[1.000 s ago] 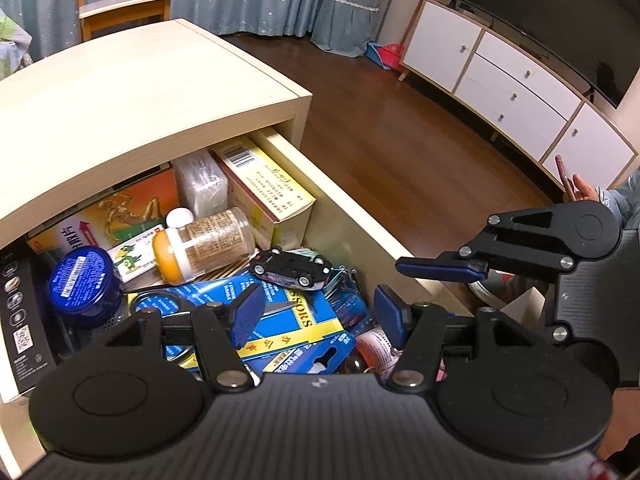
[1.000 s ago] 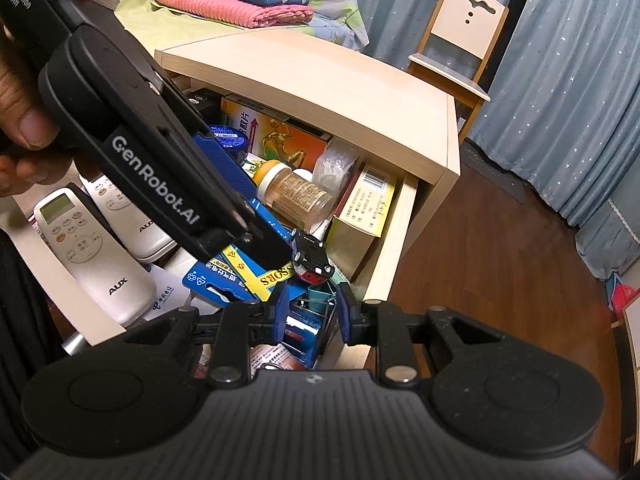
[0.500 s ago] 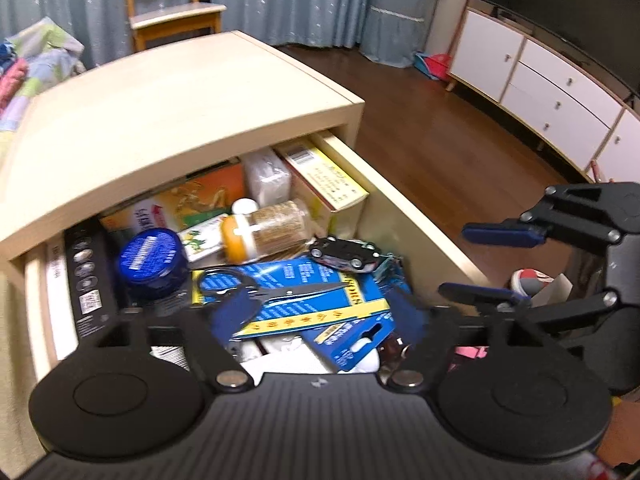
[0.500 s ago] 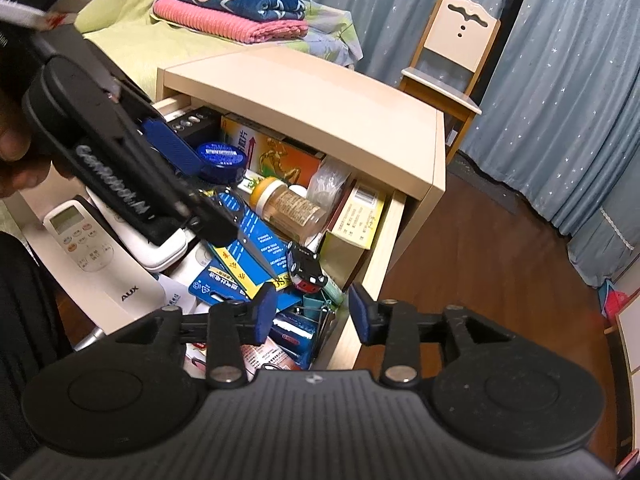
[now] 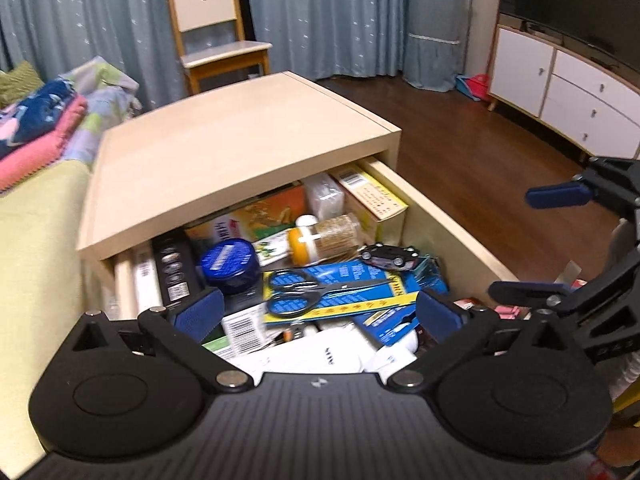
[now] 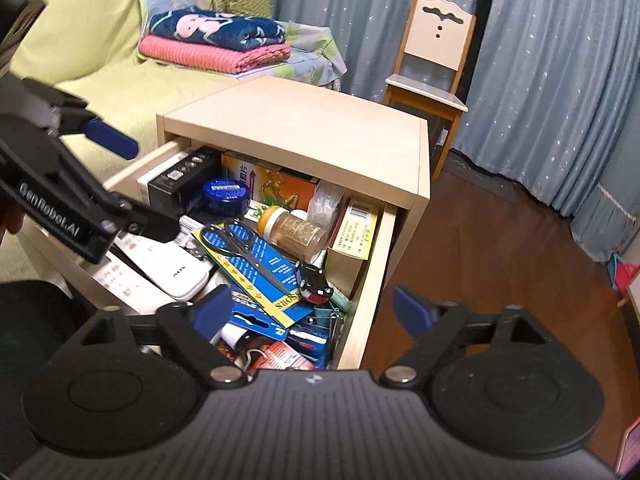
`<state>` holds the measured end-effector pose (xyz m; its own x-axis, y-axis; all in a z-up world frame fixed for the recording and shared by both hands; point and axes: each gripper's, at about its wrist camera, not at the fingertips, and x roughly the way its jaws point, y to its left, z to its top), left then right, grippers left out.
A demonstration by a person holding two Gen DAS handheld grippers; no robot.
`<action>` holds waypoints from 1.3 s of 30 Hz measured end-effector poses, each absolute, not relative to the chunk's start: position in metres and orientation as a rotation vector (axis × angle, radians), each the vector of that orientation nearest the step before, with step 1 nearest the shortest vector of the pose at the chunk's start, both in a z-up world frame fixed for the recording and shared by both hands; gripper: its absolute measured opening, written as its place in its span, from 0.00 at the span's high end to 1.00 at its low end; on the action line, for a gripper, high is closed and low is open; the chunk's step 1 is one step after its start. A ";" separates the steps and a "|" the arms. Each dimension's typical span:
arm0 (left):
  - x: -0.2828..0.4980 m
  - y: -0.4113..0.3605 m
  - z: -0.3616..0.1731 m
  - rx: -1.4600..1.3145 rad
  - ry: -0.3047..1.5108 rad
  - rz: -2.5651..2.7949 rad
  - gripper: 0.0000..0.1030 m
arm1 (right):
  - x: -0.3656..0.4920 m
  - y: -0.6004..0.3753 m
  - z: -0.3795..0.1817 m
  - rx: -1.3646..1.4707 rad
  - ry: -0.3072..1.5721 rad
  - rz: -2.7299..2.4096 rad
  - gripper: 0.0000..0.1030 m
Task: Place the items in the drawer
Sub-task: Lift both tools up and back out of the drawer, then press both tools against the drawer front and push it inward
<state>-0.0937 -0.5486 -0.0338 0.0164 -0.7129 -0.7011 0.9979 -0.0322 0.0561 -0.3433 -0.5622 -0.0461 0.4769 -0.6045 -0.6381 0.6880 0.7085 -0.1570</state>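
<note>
Open drawer (image 5: 448, 224), crammed; scissors (image 5: 316, 290), toy car (image 5: 390, 257), possibly remotes (image 6: 176, 272)

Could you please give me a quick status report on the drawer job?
Both hand-held grippers, left and right, open, empty. Drawer open, packed; scissors on top. Nothing blocking.

You see the pale wooden drawer (image 5: 448, 216) pulled open in the middle of both frames, and it is full. A small dark toy car (image 6: 314, 282) with a red end lies near its right wall, on a blue and yellow scissors card (image 5: 340, 296) that carries black-handled scissors (image 5: 304, 288). Behind it, a clear bottle with an orange cap (image 5: 324, 236) lies on its side.
</note>
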 end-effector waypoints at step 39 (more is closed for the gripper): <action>-0.063 -0.427 -0.045 0.570 0.673 -1.227 0.01 | -0.374 -0.513 -0.063 0.409 0.722 -0.829 0.01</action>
<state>-0.0632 -0.4267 -0.0455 0.1935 -0.6524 -0.7327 0.9685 0.2462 0.0366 -0.3739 -0.5126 -0.0627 0.4616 -0.5201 -0.7186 0.7832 0.6193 0.0548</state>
